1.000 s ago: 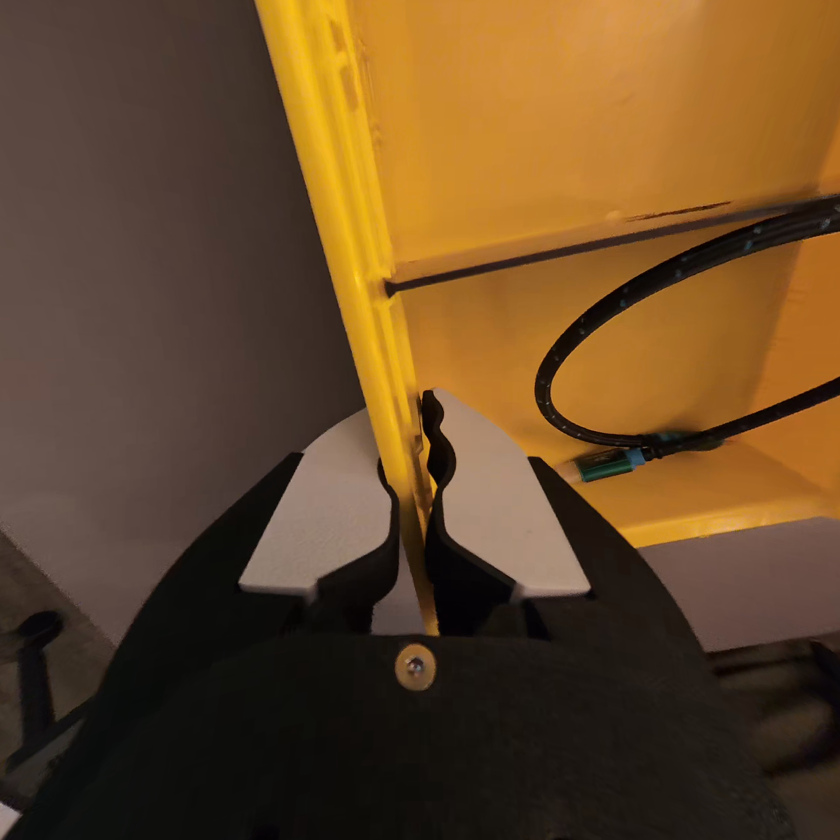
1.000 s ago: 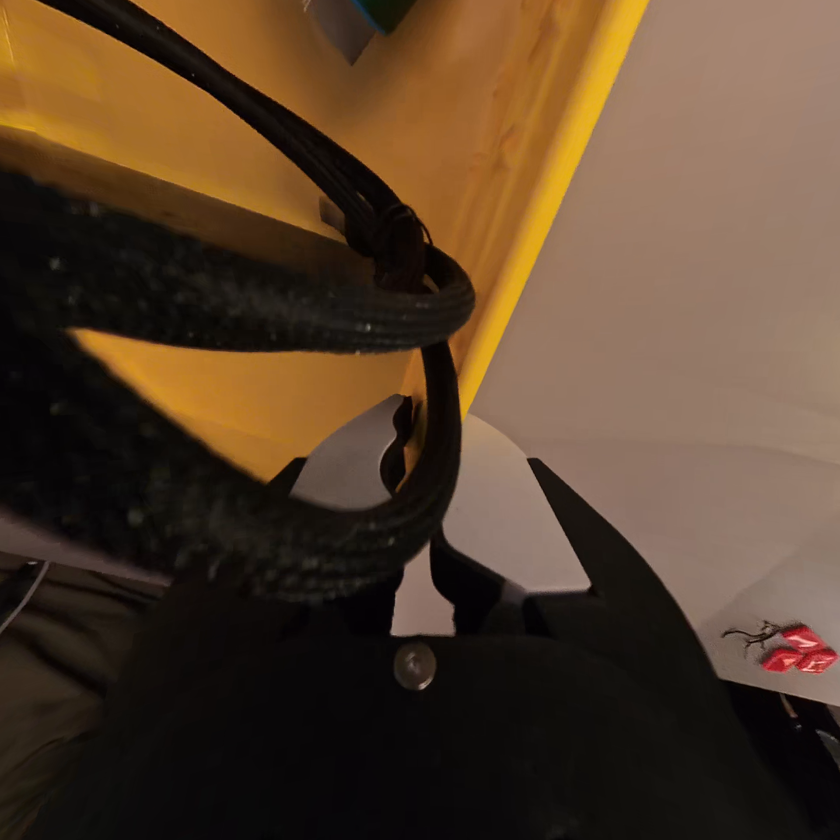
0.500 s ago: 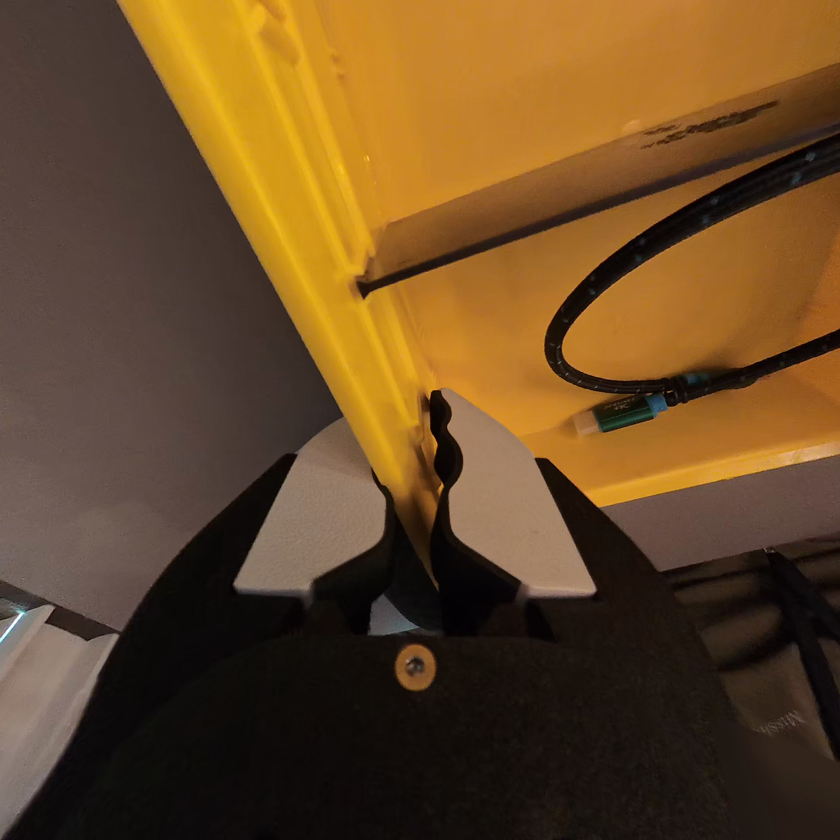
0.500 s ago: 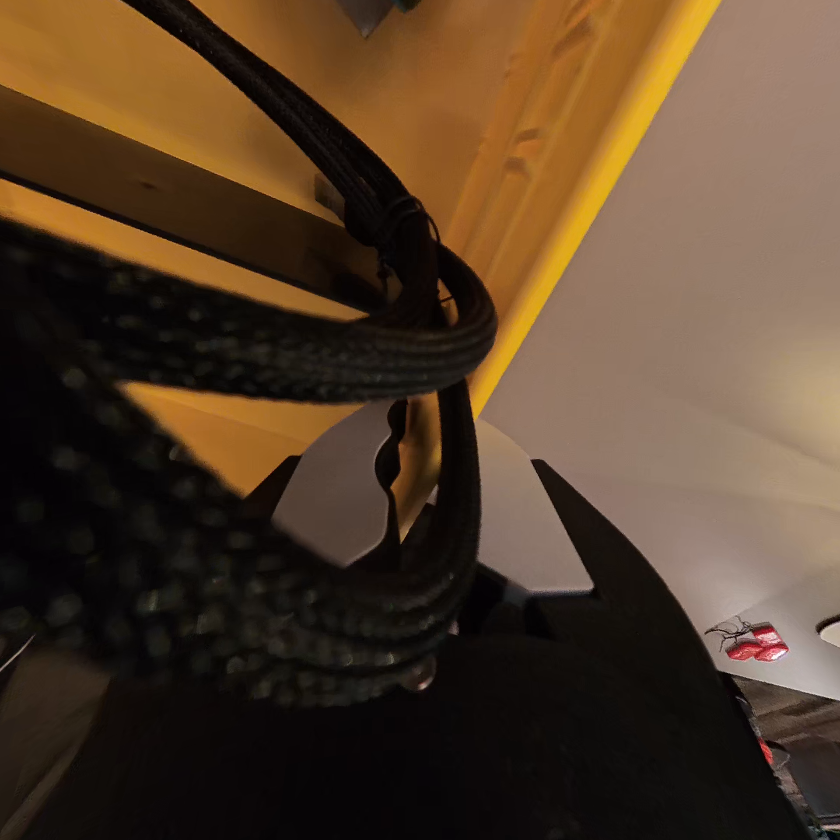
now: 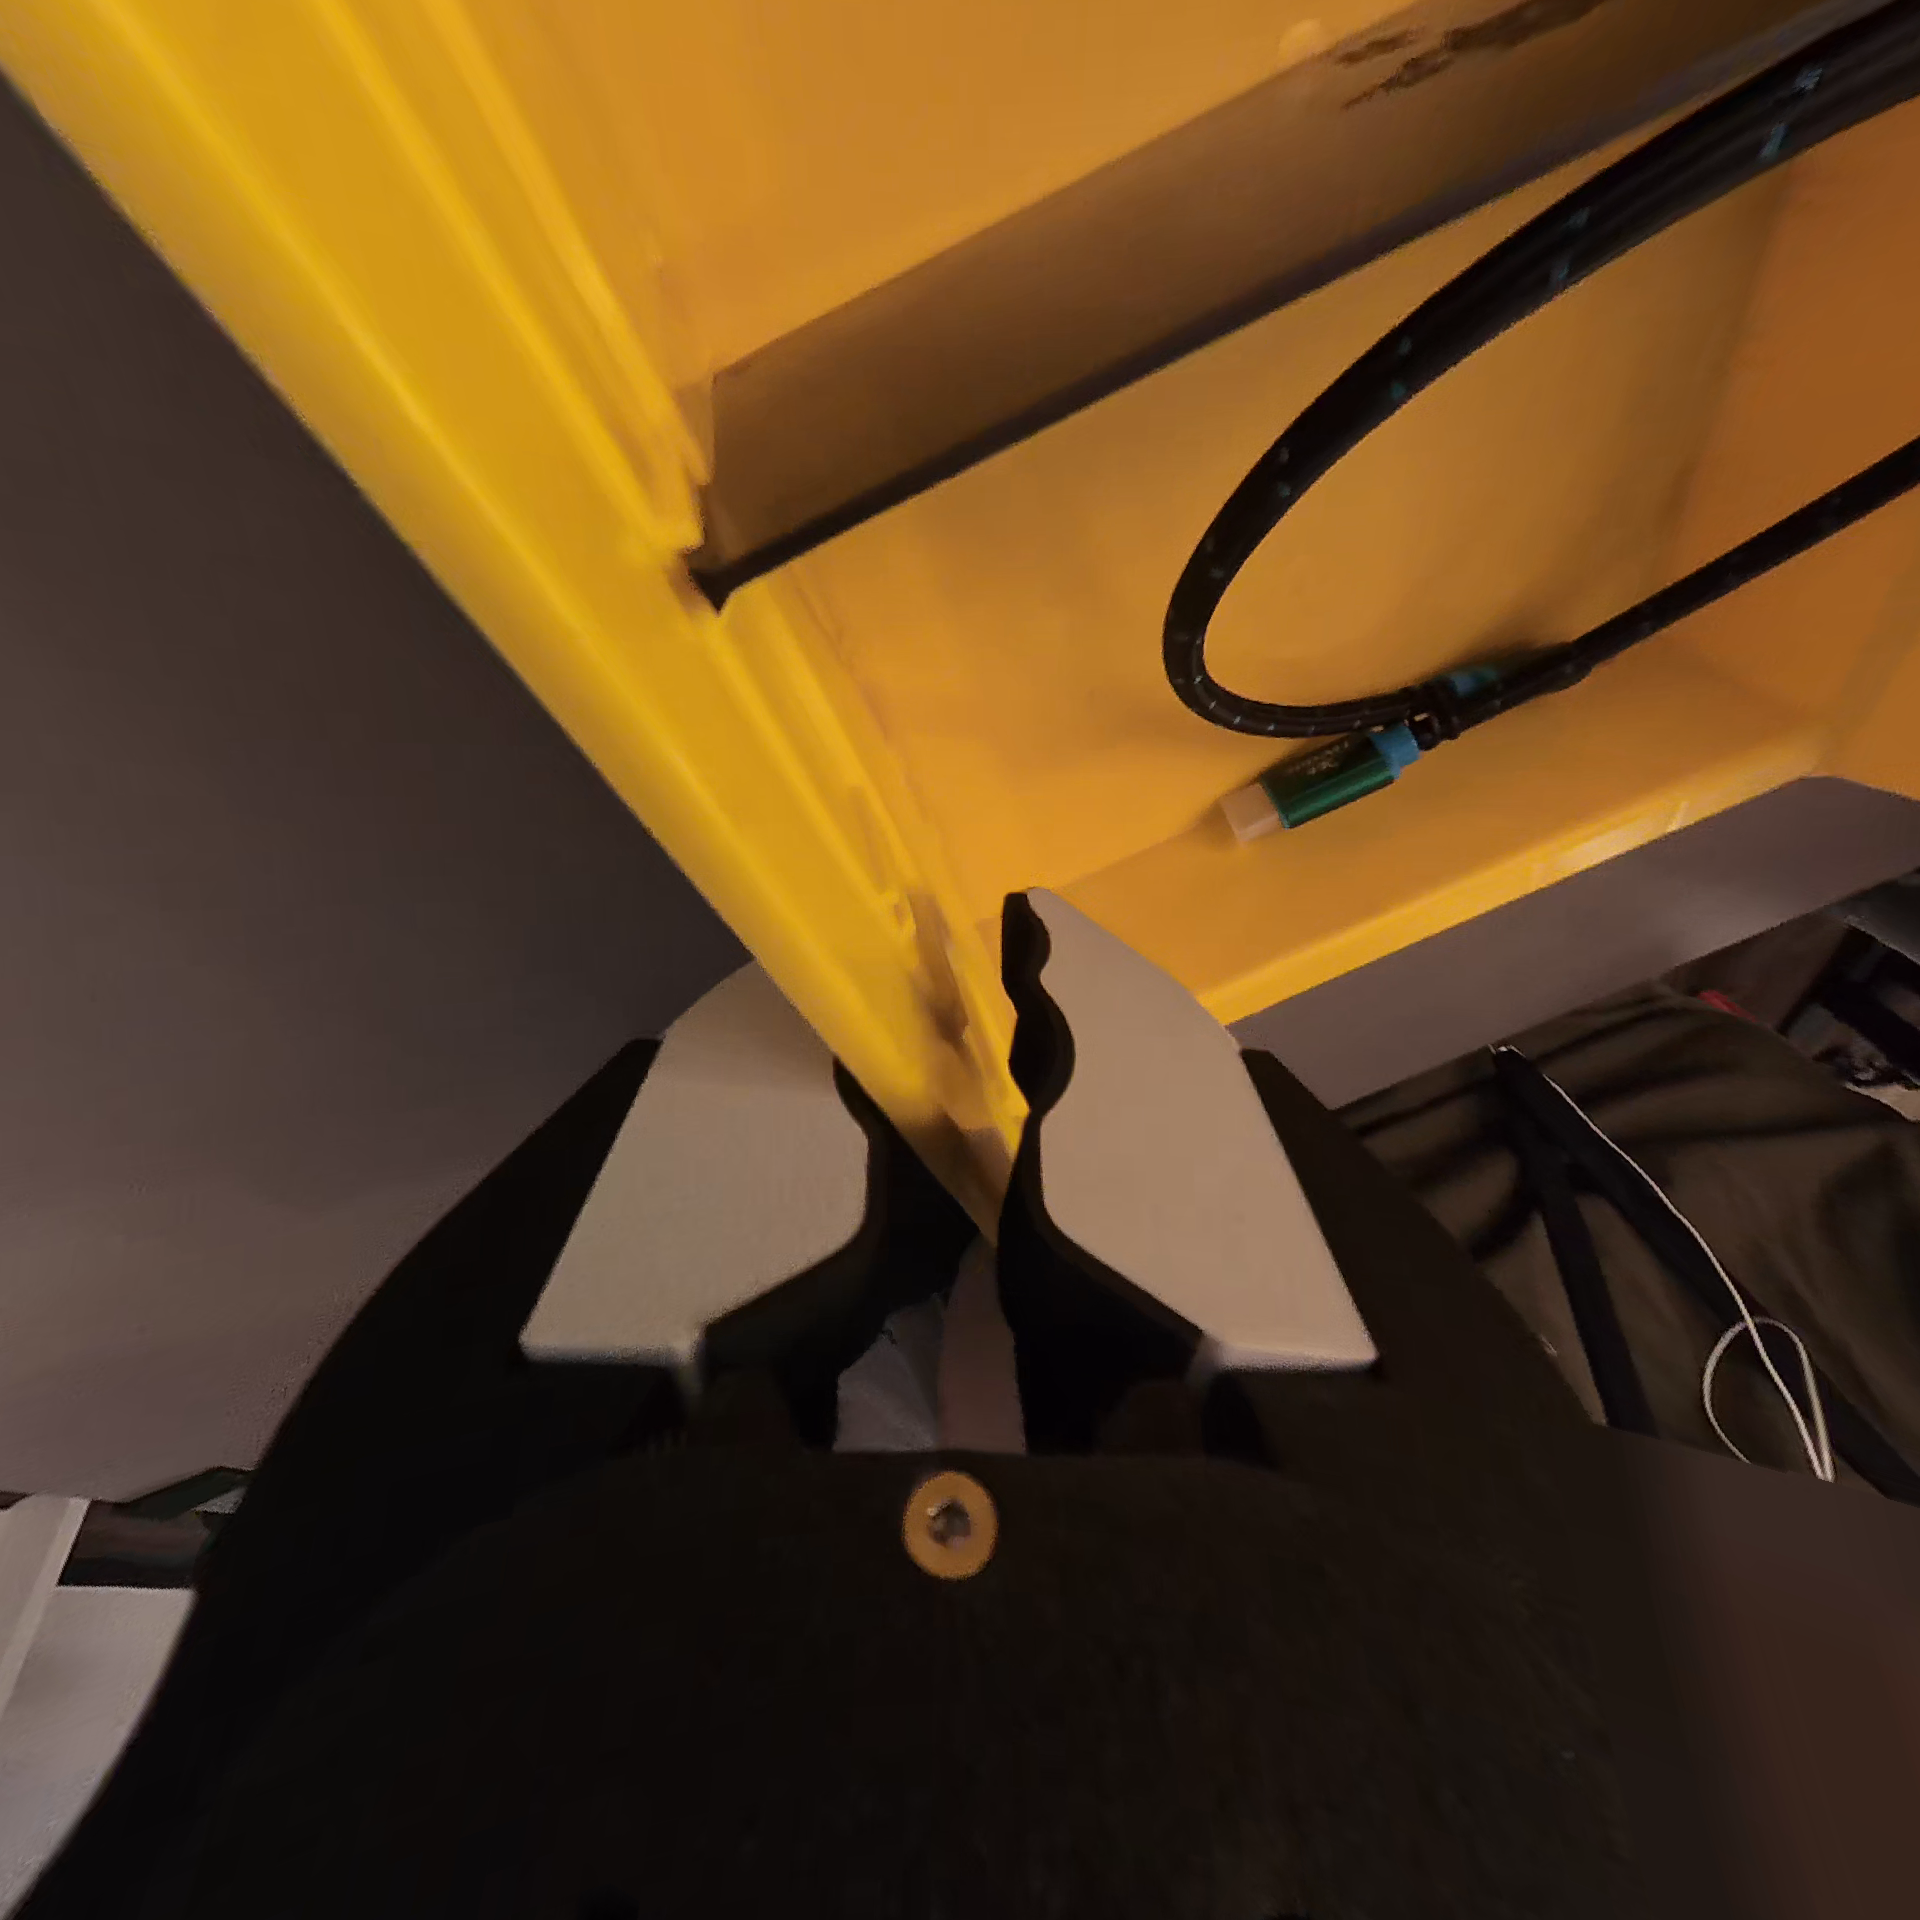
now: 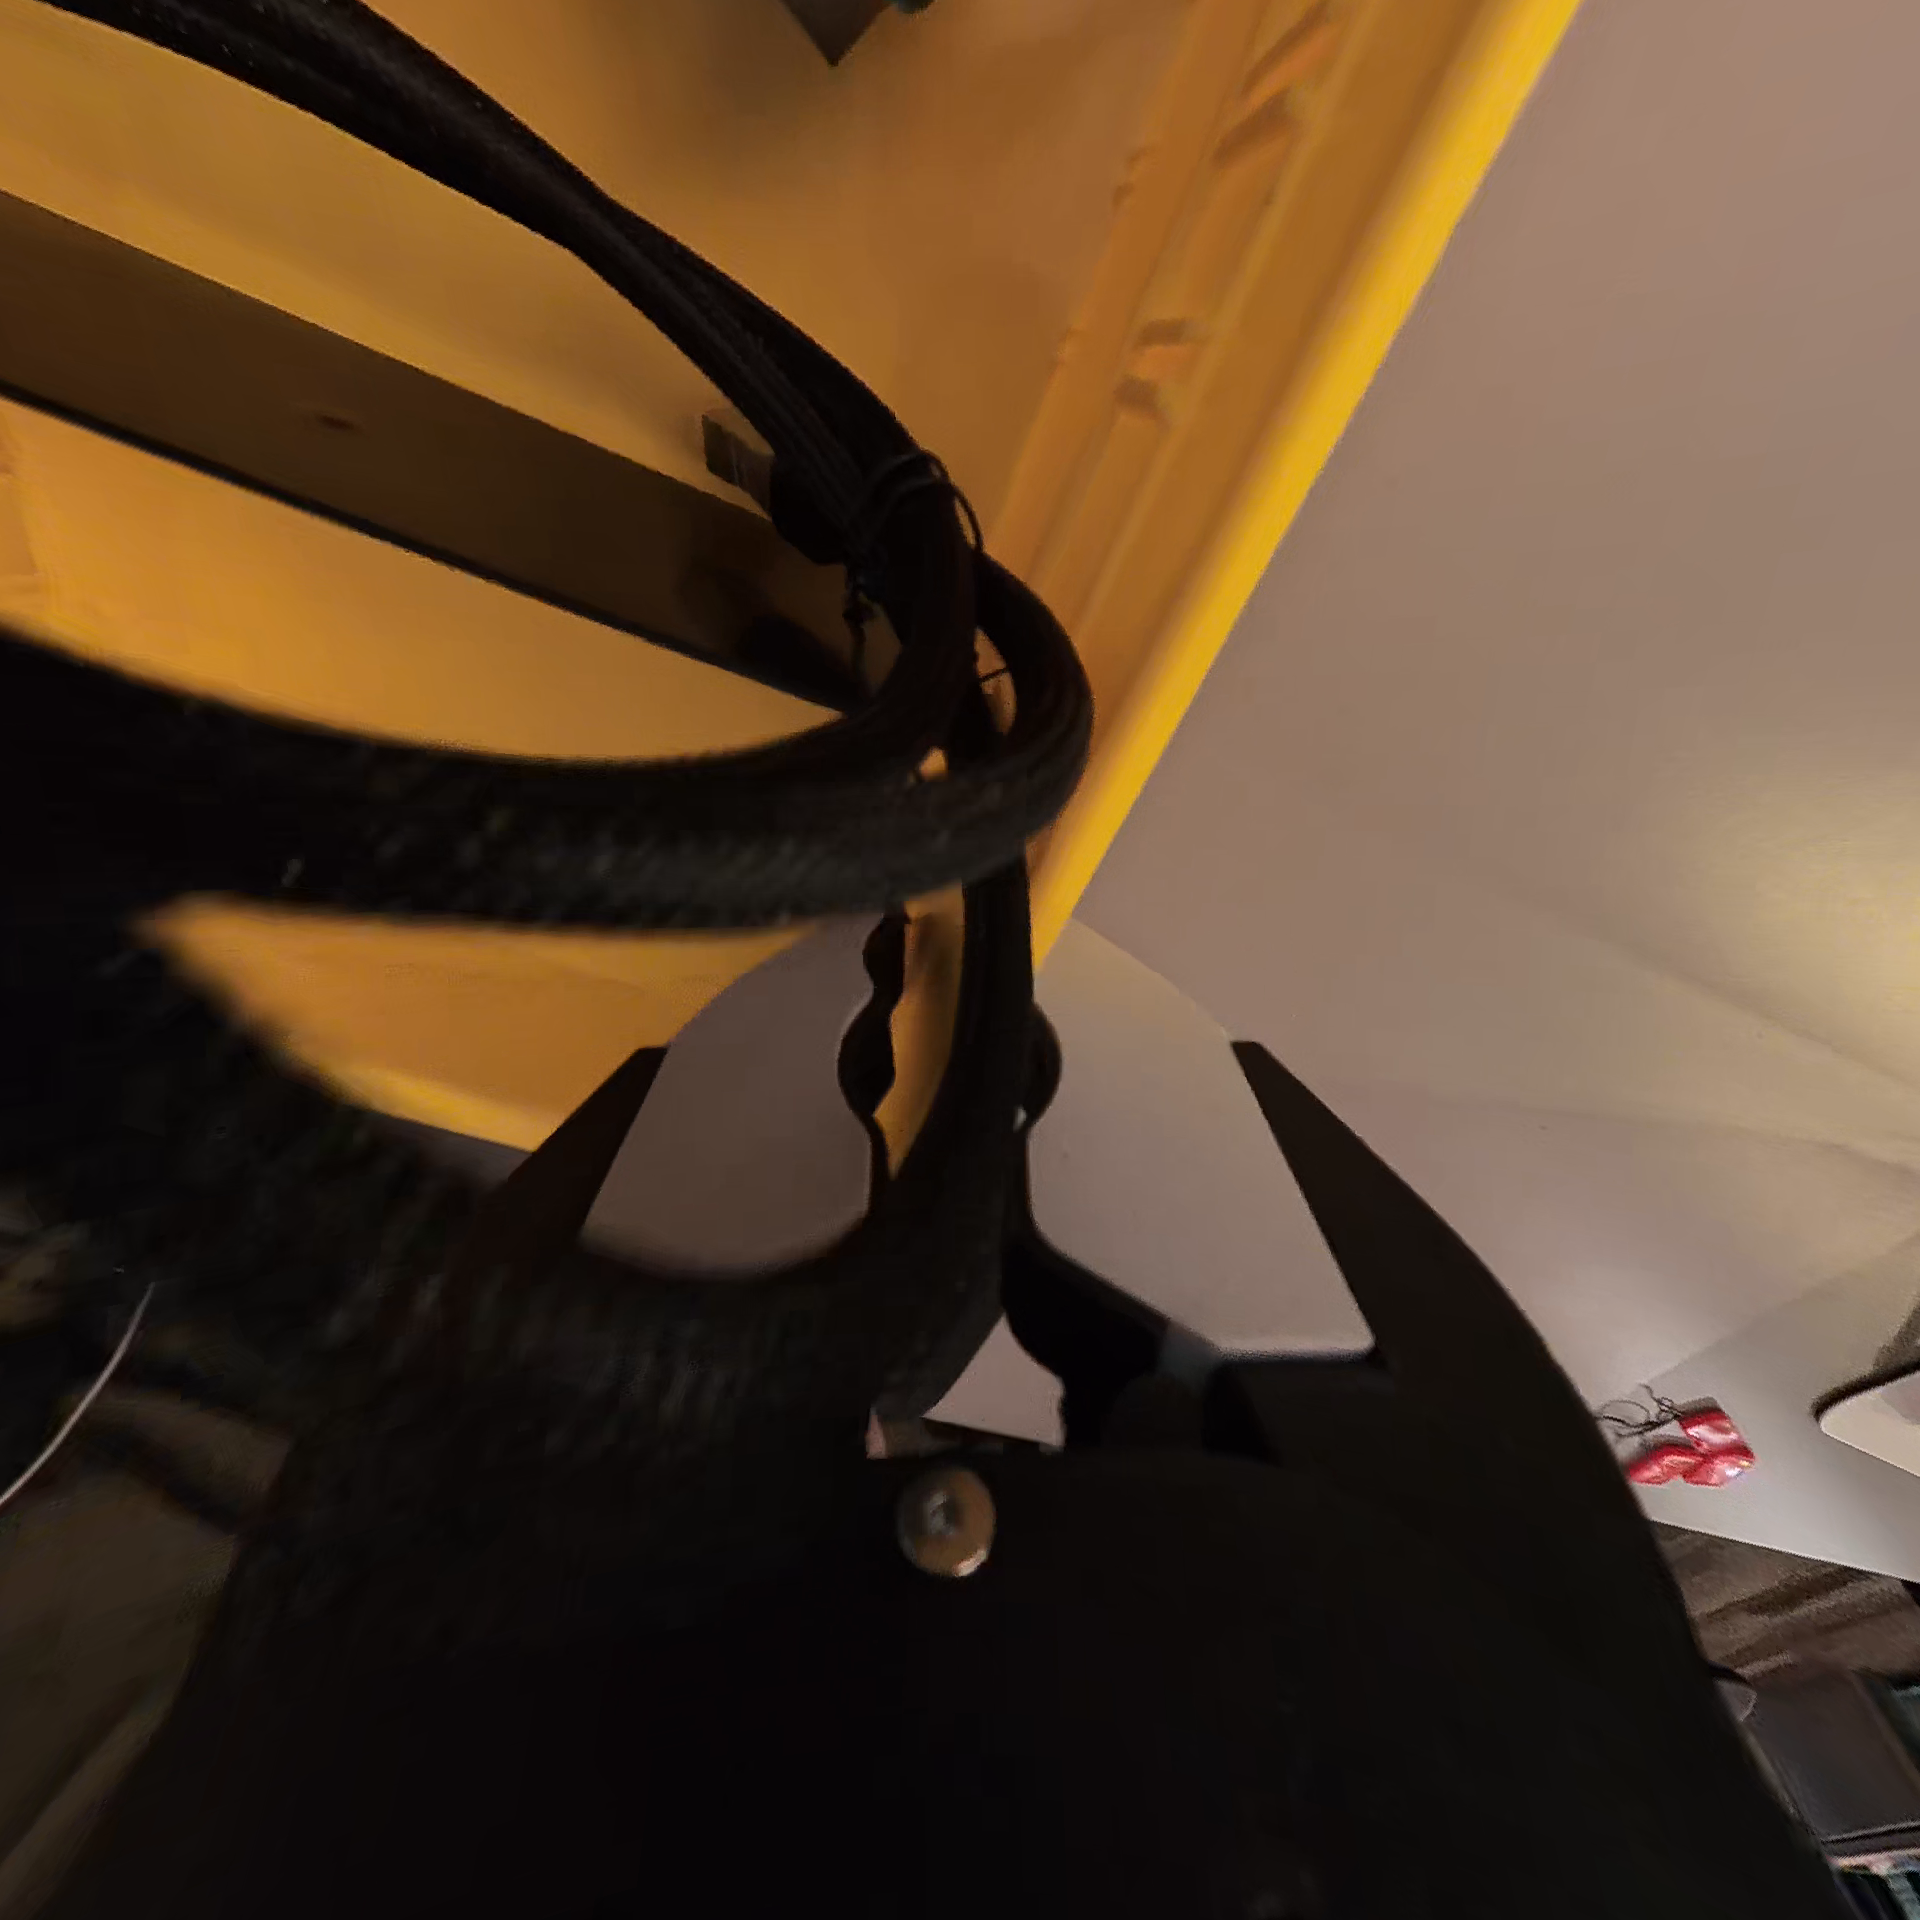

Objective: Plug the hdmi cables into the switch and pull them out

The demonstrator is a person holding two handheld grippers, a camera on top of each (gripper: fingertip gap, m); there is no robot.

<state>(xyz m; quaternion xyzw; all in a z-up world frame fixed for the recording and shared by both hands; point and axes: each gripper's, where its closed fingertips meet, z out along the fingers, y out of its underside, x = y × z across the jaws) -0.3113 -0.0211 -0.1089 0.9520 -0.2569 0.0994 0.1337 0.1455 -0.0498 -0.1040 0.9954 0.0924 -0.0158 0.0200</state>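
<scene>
The cable (image 5: 1226, 520) lies looped inside the yellow bin (image 5: 1039, 727), its green plug (image 5: 1325, 777) loose on the bin floor near the front wall, plugged into nothing; no switch shows in either view. In the right wrist view a tied coil (image 6: 644, 831) of the same braided cable drapes over the bin's right wall, right by the right tool (image 6: 961, 997).

The left tool (image 5: 935, 997) is pinching the bin's left wall; the right tool grips the right wall (image 6: 1247, 520) in the same way, though coil strands run through its gap — whether they are pinched too I cannot tell. The bin seems to be carried between the two, tilted, off the desk (image 5: 260, 831).

To do this well, keep both grips level and move together, so the plug does not slide; set the bin flat before letting go — and free the coil from the right tool first, lest it snag.
</scene>
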